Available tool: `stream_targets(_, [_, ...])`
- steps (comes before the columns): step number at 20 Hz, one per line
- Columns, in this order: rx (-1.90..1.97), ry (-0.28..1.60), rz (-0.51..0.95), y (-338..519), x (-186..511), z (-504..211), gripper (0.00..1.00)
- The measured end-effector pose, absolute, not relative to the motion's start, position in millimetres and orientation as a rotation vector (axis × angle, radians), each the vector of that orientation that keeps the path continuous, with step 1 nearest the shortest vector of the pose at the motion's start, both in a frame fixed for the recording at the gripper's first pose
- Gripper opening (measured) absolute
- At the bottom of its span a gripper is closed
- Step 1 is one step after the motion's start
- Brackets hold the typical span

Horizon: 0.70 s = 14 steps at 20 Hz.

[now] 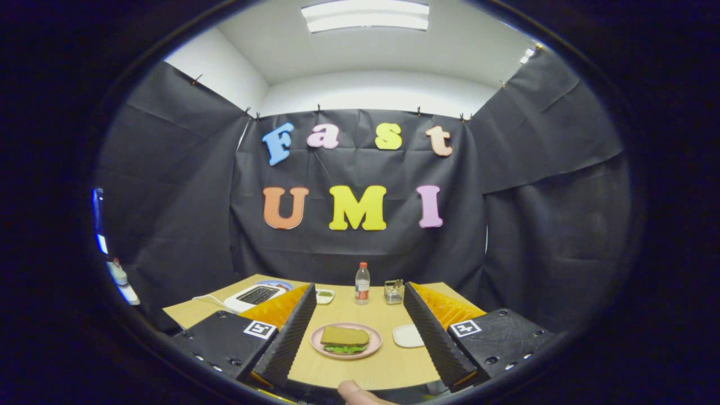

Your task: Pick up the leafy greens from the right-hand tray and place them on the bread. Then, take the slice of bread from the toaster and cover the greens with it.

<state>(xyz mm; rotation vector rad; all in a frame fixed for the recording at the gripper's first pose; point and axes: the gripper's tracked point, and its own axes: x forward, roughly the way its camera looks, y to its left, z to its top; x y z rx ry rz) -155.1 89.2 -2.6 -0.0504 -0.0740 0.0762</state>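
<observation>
The gripper [355, 332] is hovering above the wooden table [365, 368] with its two fingers standing wide apart and clamping nothing. Between them the pink plate [375, 342] is sitting, and on it a slice of bread [344, 336] is lying over the leafy greens [344, 349], whose green edges are poking out beneath it. Just right of the plate a small white tray [407, 336] is resting near the right finger. Beyond the plate a bottle [362, 283] is standing upright, with a small dish [324, 295] to its left and a metal holder [394, 291] to its right. Left of the plate, past the left finger, the white toaster [254, 296] is sitting. A fingertip [355, 392] is showing nearer than the plate.
</observation>
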Motion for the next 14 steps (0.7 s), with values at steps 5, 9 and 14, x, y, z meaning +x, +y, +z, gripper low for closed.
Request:
stream_targets(5, [-0.032, -0.073, 0.043, 77.1, -196.2, -7.3, 0.96])
stream_targets(9, [-0.06, -0.064, 0.05, 73.9, -204.3, -15.7, 0.96])
stream_targets(14, [-0.059, -0.044, 0.056, 71.3, -197.1, -26.3, 0.96])
